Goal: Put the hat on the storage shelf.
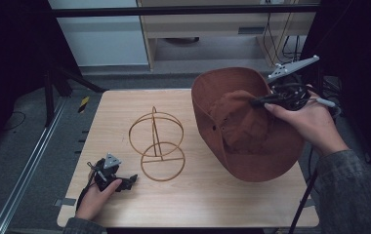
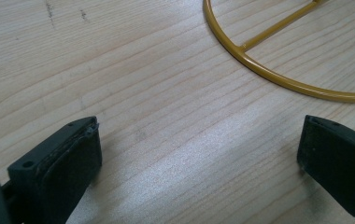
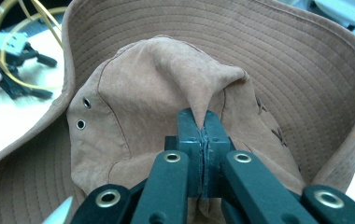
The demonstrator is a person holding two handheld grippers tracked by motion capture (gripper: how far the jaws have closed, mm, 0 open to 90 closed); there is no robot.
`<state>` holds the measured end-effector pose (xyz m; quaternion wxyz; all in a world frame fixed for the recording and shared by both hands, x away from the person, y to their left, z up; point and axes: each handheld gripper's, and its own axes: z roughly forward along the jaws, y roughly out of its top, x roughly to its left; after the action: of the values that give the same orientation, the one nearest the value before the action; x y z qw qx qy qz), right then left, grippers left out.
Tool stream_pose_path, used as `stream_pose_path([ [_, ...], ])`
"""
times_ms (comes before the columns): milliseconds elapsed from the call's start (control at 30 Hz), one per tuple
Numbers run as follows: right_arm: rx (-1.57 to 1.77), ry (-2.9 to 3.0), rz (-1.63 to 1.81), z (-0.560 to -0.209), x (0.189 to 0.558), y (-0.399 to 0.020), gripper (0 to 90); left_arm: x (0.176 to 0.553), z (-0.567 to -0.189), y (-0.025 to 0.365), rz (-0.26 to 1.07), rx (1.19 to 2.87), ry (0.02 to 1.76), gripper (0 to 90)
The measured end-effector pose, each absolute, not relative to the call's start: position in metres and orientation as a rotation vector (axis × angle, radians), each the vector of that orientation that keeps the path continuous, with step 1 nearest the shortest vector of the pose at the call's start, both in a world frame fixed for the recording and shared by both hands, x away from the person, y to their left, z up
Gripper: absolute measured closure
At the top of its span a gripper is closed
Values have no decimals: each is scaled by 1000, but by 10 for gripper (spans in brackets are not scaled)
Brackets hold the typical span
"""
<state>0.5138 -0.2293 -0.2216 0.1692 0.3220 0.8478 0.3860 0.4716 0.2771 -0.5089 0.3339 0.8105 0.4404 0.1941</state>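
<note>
Brown brimmed hat (image 1: 252,126): over right half of wooden table (image 1: 198,195), crown fabric pinched into a peak and clamped between closed jaws of right gripper (image 3: 202,123); two metal eyelets on crown side. Gold wire stand (image 1: 156,144): left of hat, upright, ring base flat on table. Left gripper (image 1: 127,181): left of hat, just beside stand's base ring, held low over tabletop, jaws wide apart, nothing between them.

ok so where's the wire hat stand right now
In the high view the wire stand stands on the table's middle, left of the brown hat and just beyond the left gripper.
</note>
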Motion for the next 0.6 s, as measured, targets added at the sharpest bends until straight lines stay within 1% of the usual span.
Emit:
stream_pose_path([
  [333,839,2361,1160,-191,504,-208,893,472,-509,277,506,2116,1150,0],
  [600,804,2351,1193,-178,502,-193,893,471,-509,277,504,2118,1151,0],
])
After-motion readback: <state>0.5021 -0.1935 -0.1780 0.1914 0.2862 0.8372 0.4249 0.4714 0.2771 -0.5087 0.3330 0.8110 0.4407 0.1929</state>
